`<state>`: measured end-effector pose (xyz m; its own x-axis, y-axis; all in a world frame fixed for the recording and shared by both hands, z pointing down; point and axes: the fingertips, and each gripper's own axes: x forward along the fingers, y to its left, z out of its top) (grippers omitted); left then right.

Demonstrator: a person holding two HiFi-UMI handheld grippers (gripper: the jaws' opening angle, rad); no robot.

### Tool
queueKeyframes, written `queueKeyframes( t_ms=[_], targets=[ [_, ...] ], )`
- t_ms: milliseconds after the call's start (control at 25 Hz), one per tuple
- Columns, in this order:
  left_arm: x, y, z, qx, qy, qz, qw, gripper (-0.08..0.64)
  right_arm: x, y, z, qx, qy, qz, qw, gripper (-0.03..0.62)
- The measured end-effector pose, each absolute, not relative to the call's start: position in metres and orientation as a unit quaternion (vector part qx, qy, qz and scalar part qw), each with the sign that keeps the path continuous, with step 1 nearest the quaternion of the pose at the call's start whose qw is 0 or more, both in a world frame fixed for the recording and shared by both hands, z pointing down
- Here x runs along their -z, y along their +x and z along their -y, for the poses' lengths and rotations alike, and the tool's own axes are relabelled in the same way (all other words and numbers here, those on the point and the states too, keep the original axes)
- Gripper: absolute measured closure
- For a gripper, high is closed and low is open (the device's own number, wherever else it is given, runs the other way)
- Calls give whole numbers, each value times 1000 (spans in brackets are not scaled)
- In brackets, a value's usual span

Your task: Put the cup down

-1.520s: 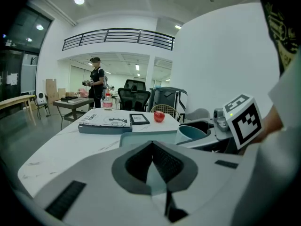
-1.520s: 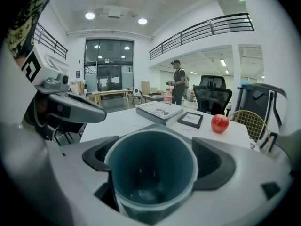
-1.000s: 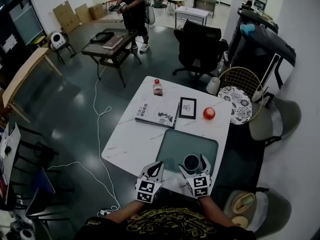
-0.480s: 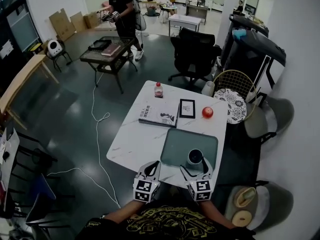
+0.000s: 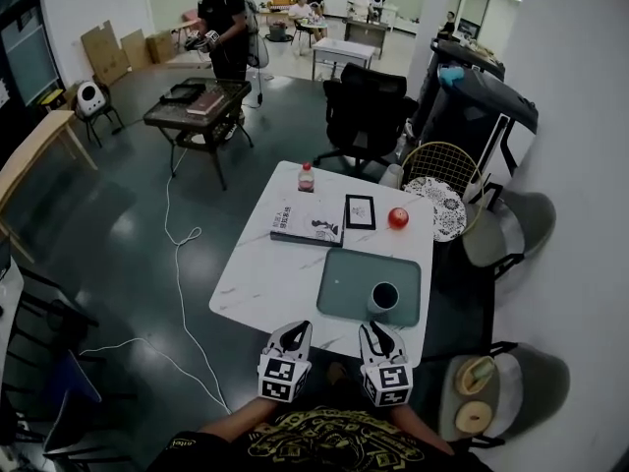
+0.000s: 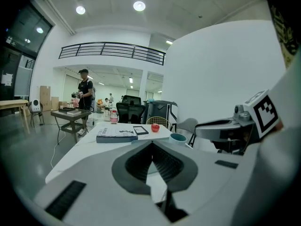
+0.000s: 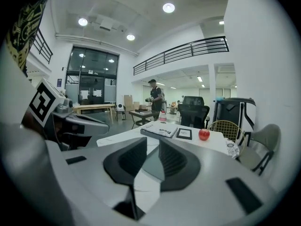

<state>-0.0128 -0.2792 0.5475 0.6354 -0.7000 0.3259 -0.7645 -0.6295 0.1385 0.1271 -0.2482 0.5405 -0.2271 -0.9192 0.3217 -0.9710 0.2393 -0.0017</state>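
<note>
Both grippers have drawn back toward the person since 1 second ago, leaving the cup [image 5: 383, 296] upright on the green mat [image 5: 349, 278] on the bench [image 5: 260, 278], just ahead of the right gripper [image 5: 378, 328]. Its 2 fingers [image 7: 129, 161] have just been closing and stand narrowly apart, released, around nothing. On the left gripper [image 5: 295, 330] the fingers [image 6: 141, 161] are clenched together, empty.

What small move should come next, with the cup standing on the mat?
Probably lower the right tongs to rest: the cup stands upright on the green mat, apart from them, and their jaws have just been closing with nothing between.
</note>
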Motion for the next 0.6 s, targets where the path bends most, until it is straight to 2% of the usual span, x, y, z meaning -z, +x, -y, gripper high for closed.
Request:
queueKeyframes(
  t_ms=[120,600],
  targets=[
    [-545,-20,267,-117,900,397,137,549,-538,115,234,-117,610,774,126,582],
    [-551,-46,238,-106,902,386,161,549,-520,75,201,-117,601,780,129,584]
  ],
)
